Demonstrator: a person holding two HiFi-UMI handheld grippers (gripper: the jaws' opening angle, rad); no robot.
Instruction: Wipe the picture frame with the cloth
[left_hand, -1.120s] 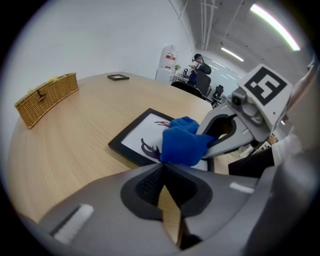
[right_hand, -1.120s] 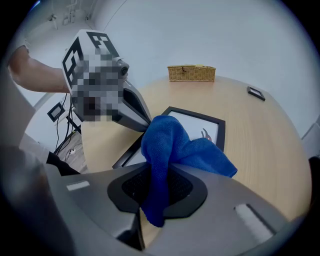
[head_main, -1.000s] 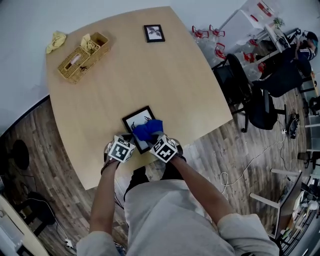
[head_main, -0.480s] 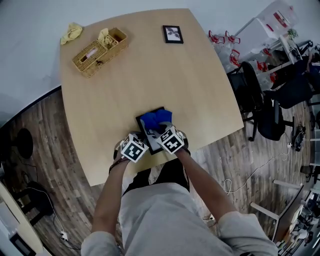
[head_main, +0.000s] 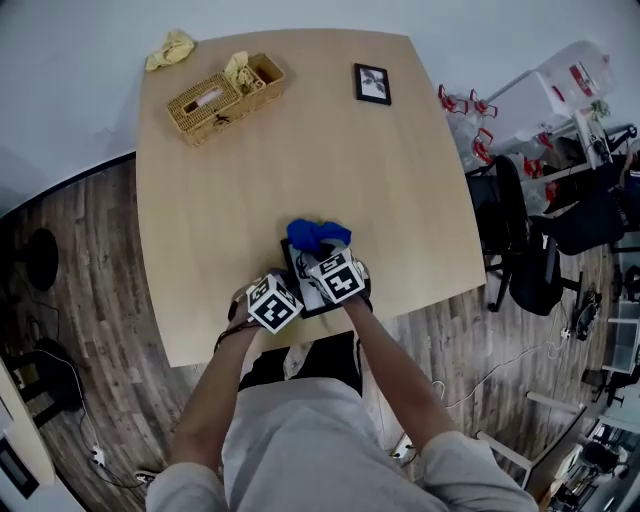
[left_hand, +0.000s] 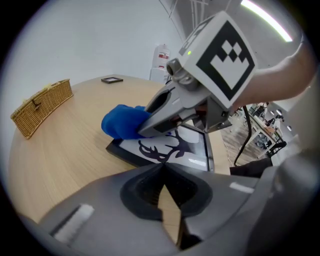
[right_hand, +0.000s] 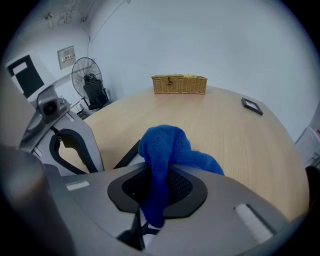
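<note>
Head view: wood table (head_main: 300, 150), plank floor (head_main: 80, 260) | right tongs (right_hand: 156, 175) grip cloth (head_main: 318, 236) | left tongs (left_hand: 163, 167) clenched

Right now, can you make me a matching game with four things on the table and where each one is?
Things:
1. blue cloth
2. big picture frame
3. basket
4. small picture frame

Places:
A. at the far edge of the table, right of the basket
B. clamped in the right gripper
C. at the table's far left
D. lying flat at the table's near edge, showing a deer

Pairs: 1-B, 2-D, 3-C, 4-A
</note>
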